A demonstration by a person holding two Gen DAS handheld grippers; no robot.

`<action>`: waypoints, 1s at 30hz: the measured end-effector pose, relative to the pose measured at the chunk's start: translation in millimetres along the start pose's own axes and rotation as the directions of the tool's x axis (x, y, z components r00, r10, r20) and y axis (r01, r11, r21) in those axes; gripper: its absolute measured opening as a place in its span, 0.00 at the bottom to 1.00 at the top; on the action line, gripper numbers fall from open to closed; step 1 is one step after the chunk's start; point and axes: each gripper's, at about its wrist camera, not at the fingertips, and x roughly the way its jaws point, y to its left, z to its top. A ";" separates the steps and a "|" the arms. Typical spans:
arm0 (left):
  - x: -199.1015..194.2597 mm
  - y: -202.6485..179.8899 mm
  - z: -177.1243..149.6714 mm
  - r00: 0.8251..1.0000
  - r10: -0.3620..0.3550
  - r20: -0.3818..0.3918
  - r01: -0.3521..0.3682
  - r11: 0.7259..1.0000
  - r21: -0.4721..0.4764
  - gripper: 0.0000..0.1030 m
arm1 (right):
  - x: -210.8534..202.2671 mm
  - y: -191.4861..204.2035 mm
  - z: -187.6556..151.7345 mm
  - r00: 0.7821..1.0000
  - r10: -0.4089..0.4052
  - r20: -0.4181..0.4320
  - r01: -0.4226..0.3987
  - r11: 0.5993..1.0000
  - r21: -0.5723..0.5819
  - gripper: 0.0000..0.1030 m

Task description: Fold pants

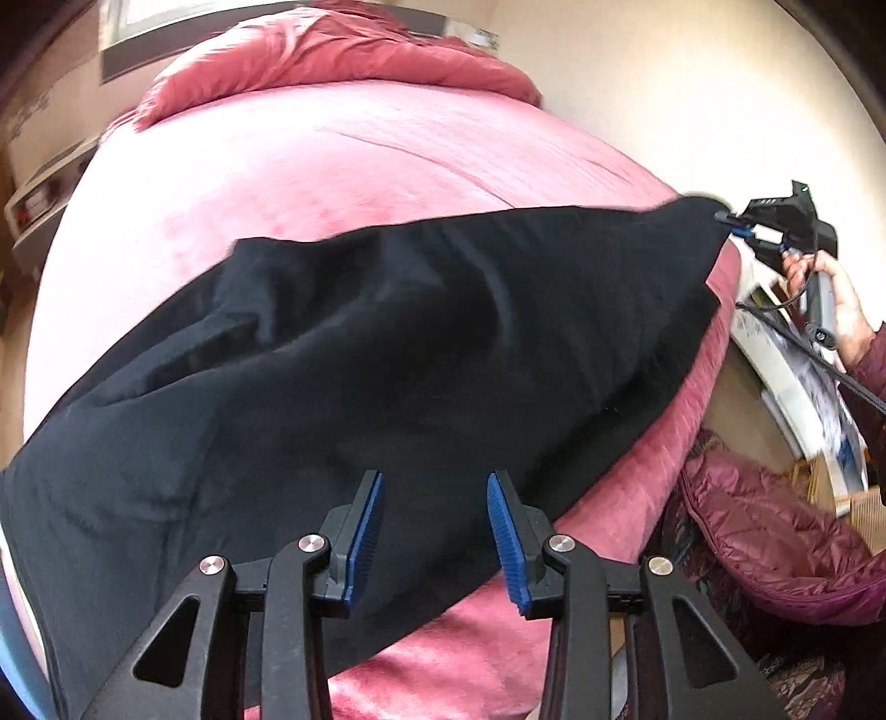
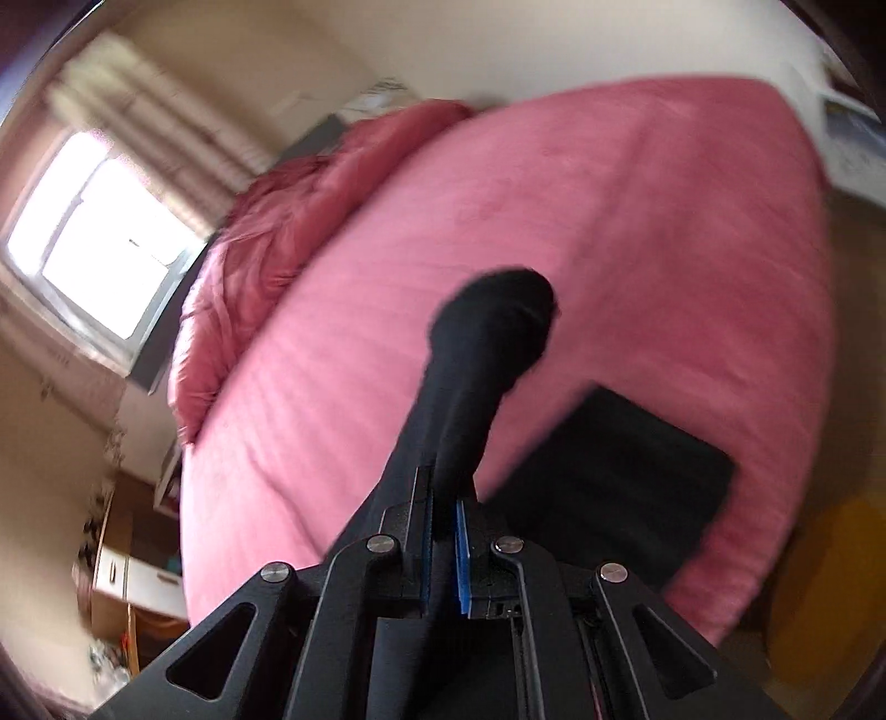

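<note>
Black pants (image 1: 387, 343) lie spread across a pink bed (image 1: 332, 166). My left gripper (image 1: 434, 487) is open just above the near part of the pants, holding nothing. My right gripper (image 2: 443, 498) is shut on a bunched end of the pants (image 2: 487, 343), which sticks up past the fingertips. In the left wrist view the right gripper (image 1: 725, 217) pinches the far right corner of the pants and lifts it off the bed. Another dark part of the pants (image 2: 626, 476) lies on the bed at the right.
A crumpled red duvet (image 1: 343, 50) lies at the head of the bed. A maroon puffer jacket (image 1: 775, 531) sits right of the bed. A window (image 2: 99, 232) and drawers (image 2: 138, 576) stand at the left of the right wrist view.
</note>
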 end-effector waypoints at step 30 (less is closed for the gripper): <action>50.3 -21.5 -8.8 0.999 -0.029 -0.046 0.036 0.988 0.152 0.16 | 91.8 7.5 -149.5 0.879 0.185 -0.439 -0.213 0.977 -0.017 0.28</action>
